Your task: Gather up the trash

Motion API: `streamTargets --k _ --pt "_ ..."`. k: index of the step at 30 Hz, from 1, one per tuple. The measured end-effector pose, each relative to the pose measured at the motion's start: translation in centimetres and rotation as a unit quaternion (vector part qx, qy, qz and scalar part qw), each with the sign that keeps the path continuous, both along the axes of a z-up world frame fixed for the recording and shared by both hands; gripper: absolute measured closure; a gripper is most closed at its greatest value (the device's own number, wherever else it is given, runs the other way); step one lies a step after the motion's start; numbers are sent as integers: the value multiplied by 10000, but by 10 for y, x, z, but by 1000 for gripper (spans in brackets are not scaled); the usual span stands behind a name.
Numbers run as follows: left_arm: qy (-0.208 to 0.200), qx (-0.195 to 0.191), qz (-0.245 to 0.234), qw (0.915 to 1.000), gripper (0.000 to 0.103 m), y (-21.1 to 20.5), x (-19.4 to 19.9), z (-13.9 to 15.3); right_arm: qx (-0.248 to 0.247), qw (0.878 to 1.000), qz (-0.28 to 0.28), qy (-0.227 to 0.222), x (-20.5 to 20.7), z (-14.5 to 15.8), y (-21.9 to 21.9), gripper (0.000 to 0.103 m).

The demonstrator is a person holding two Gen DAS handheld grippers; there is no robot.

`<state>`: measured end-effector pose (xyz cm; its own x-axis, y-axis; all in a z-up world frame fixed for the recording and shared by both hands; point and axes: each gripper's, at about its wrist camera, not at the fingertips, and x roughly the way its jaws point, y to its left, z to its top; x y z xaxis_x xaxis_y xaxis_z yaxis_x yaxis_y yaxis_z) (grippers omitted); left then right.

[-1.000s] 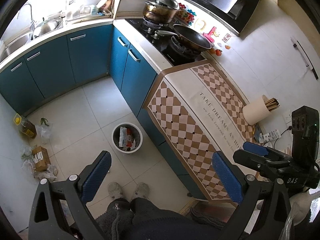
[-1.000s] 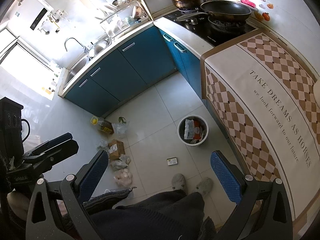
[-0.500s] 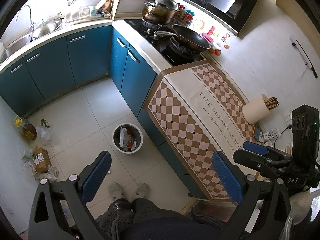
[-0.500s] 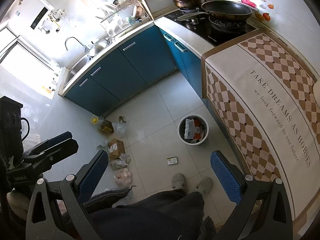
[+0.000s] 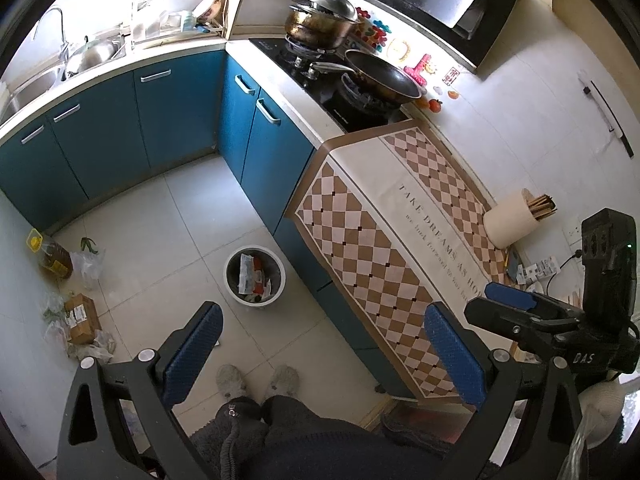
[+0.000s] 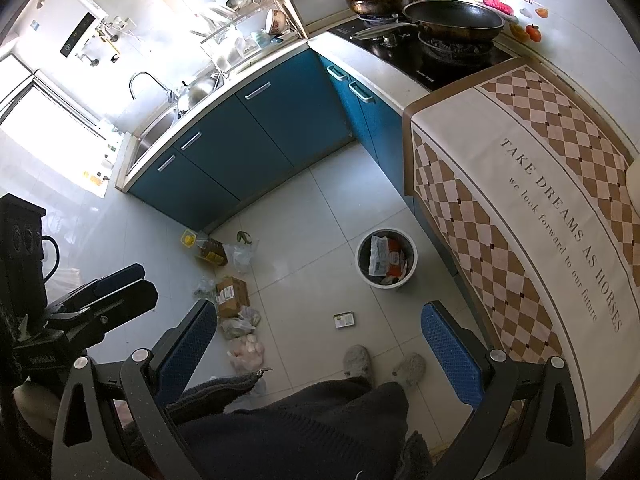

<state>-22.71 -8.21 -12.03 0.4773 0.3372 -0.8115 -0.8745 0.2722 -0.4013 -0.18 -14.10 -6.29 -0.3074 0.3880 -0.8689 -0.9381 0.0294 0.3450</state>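
Observation:
A round white trash bin with wrappers inside stands on the tiled floor by the counter; it also shows in the right wrist view. A small flat packet lies on the floor in front of the bin. My left gripper is open and empty, held high above the floor. My right gripper is open and empty too, high above the packet. Each gripper shows in the other's view, the right one and the left one.
A cardboard box, plastic bags and an oil bottle lie along the left wall. Blue cabinets and a counter with a checkered cloth frame the floor. My slippered feet stand below.
Both views have shifted only slightly. Both grippers stay open and empty, and nothing on the floor has moved.

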Motion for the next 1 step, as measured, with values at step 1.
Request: streamTargets --k 1 --pt "0 4 3 10000 0 1 -1 0 -3 10000 0 0 0 0 -1 0"
